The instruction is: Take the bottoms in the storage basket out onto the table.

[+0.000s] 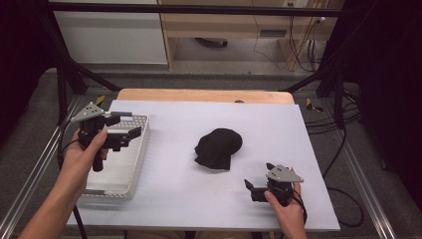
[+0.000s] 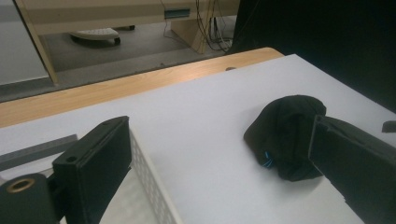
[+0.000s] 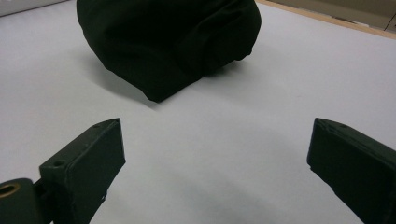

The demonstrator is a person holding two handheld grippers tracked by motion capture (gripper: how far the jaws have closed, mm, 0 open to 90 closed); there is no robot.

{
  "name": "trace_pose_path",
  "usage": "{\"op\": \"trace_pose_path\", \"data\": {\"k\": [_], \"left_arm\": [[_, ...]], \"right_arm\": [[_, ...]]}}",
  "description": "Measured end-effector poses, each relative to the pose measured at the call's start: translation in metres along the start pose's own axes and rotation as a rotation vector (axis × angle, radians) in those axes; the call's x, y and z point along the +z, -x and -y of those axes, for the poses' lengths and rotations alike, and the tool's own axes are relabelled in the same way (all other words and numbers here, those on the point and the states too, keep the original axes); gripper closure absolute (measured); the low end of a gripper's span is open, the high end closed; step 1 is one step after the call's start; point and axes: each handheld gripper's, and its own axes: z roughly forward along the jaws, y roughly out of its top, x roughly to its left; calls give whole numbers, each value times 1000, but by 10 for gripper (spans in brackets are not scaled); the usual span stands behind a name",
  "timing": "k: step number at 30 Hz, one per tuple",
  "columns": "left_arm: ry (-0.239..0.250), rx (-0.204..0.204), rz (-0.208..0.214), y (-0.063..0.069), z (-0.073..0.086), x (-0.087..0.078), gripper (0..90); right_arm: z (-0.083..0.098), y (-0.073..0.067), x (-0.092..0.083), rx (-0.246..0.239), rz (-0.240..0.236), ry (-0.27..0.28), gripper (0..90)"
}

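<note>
A bundle of black cloth [image 1: 218, 148] lies in a heap near the middle of the white table top [image 1: 259, 124]. My left gripper [image 1: 128, 124] hangs open over the white perforated basket [image 1: 143, 144] at the left, pointing right toward the cloth. Its own view has the black cloth [image 2: 285, 133] beyond the jaws, partly behind the right one, with the basket rim [image 2: 152, 186] below. My right gripper [image 1: 258, 180] rests low at the front right of the table, open, pointing left. In its view the black cloth [image 3: 168, 42] lies a short way ahead of the wide-apart jaws.
The basket looks empty inside. A wooden table edge [image 1: 204, 94] runs along the back, with black frame bars [image 1: 64, 74] and cables [image 1: 343, 119] at the sides. White table surface lies around the cloth on all sides.
</note>
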Motion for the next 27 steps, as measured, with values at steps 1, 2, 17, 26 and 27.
{"op": "trace_pose_path", "data": {"k": [1, 2, 17, 26, 27], "left_arm": [[-2, 4, -5, 0, 2, -2, 56], [-5, 8, -9, -1, 3, -4, 57], [-26, 9, -12, -5, 28, -16, 56], [-42, 14, -4, -5, 37, -18, 55], [-42, 16, -1, -4, 37, -17, 55]], "right_arm": [[0, 0, 0, 0, 1, -1, 45], [0, 0, 0, -2, 1, -1, 45], [1, -1, 1, -1, 3, -10, 45], [1, -1, 2, -3, 3, -11, 45], [1, -1, 2, -4, 3, -12, 45]]}}
